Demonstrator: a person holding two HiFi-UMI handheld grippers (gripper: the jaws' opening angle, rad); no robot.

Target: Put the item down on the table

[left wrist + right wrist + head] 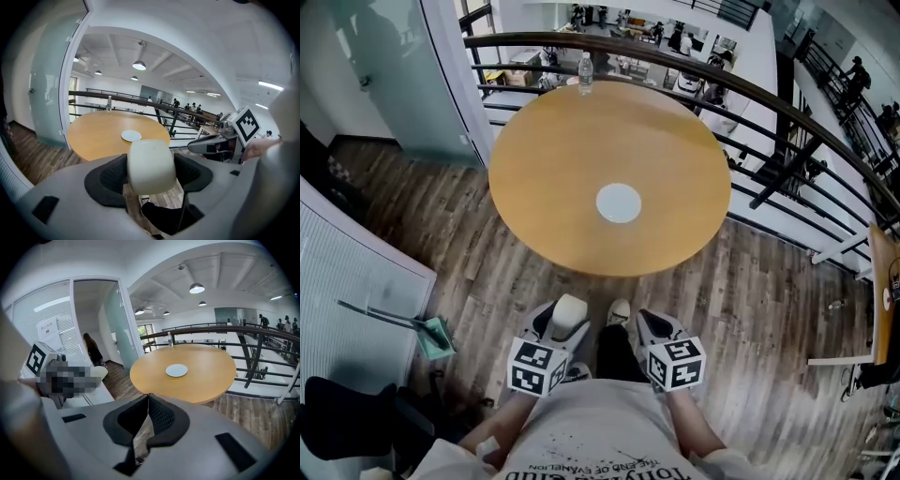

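My left gripper [565, 319] is shut on a cream-white rounded item [570, 310], seen large between the black pads in the left gripper view as the same item [151, 165]. I hold it low, close to my body, short of the round wooden table [544, 159]. My right gripper [652, 323] is beside it, shut with nothing between its pads, its tips [146, 399] touching. A small white plate [619, 202] lies near the table's middle, also visible as the plate [131, 136] and the plate [176, 370].
A clear water bottle [585, 72] stands at the table's far edge by a dark curved railing [787, 108]. Wood plank floor [422, 225] surrounds the table. A glass partition [384, 75] is at the left. A teal dustpan [436, 336] lies on the floor left of me.
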